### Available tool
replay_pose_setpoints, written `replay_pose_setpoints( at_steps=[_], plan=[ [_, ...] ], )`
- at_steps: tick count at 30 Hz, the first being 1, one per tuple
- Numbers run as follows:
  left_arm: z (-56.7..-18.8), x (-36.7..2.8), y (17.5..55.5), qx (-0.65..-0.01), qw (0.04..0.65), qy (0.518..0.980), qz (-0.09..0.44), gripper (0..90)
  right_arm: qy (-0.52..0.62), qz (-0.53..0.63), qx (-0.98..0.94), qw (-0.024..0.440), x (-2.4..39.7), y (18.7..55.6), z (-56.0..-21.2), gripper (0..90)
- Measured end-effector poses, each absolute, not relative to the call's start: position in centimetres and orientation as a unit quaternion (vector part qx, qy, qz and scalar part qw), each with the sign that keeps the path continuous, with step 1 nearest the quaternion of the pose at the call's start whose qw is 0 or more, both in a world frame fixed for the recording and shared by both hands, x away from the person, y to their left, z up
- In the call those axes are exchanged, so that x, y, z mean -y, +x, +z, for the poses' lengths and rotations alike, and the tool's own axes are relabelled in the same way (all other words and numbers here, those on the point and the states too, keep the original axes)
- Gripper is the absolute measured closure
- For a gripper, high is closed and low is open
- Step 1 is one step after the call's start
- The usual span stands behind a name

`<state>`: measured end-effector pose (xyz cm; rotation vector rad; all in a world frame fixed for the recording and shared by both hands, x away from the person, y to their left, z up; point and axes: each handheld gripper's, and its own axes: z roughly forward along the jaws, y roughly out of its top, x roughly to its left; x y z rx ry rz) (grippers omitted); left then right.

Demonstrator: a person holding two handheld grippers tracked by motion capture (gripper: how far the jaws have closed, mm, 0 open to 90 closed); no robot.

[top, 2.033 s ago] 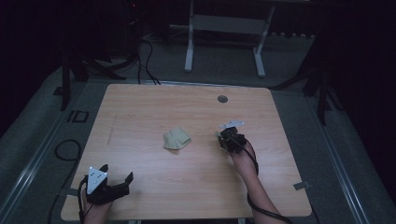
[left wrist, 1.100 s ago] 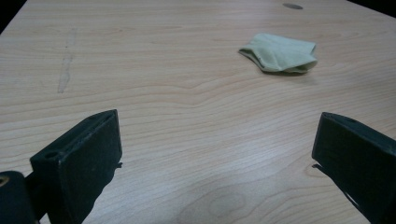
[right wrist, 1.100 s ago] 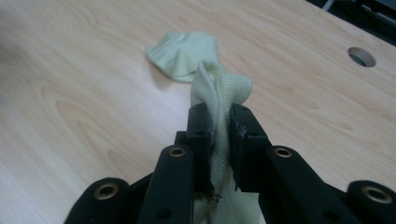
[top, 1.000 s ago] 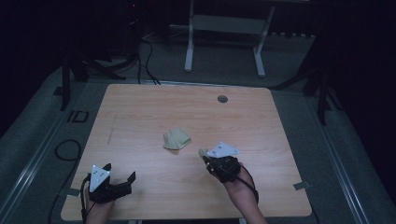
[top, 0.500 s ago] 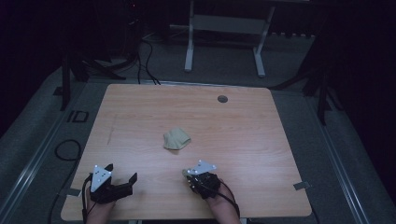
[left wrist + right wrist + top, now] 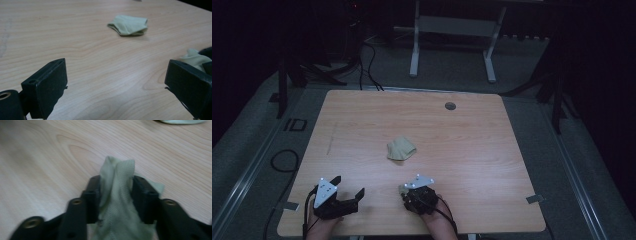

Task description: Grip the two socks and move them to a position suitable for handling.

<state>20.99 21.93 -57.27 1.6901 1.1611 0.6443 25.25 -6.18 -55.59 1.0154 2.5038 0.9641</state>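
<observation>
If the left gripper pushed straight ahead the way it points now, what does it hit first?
Probably nothing close: the left gripper has bare table between its open jaws. Farther along lies the folded cloth, slightly right of centre, so depth and alignment are uncertain.

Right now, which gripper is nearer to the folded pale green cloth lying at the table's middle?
Right. The right gripper sits just below the folded pale green cloth; the left gripper is farther, toward the lower left.

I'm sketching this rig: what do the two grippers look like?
Both are black. The left gripper and right gripper each carry a grey three-cornered plate on top. Their jaws are blocky black bars with round screw holes. A dark cable trails from the right one. Forearms look bare.
</observation>
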Motion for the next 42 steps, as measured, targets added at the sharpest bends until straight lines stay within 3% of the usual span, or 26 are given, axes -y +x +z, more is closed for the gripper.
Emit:
replay_pose_setpoints(
  at_steps=[4,8,12,15,18,21,26,32,39,42],
  plan=[
    [-56.9,-21.0,21.0,-0.474,0.477,0.703,0.231,4.3,0.333,0.344,-0.867,0.139,6.5,25.1,-54.2,40.6],
    [-55.9,-19.0,20.7,-0.444,0.484,0.726,0.205,5.1,0.316,0.362,-0.864,0.149,7.5,25.2,-51.9,34.0],
    [-54.1,-16.3,20.8,-0.415,0.5,0.741,0.169,14.9,0.318,0.368,-0.86,0.156,8.7,25.6,-50.1,41.0],
    [-53.1,-14.1,21.1,-0.384,0.508,0.755,0.155,33.3,0.307,0.363,-0.863,0.168,9.3,25.6,-49.4,45.4],
    [-52.7,-12.0,21.6,-0.343,0.497,0.782,0.152,53.9,0.302,0.38,-0.863,0.143,9.7,25.8,-49.3,46.7],
    [-53.1,-10.4,22.5,-0.326,0.466,0.81,0.146,70.4,0.297,0.38,-0.866,0.135,9.6,26.0,-50.0,54.2],
    [-54.6,-10.0,24.2,-0.341,0.415,0.835,0.118,88.7,0.3,0.358,-0.877,0.108,9.5,26.6,-51.6,63.7],
    [-55.7,-10.5,24.5,-0.344,0.37,0.857,0.103,89.1,0.303,0.332,-0.888,0.096,9.1,27.6,-53.6,62.6],
    [-56.6,-10.7,24.6,-0.342,0.363,0.861,0.097,89.4,0.292,0.301,-0.904,0.082,8.3,28.2,-55.1,60.9],
    [-56.7,-10.9,24.7,-0.346,0.367,0.858,0.095,89.4,0.281,0.291,-0.911,0.083,8.1,28.2,-54.9,67.0]
  ],
)
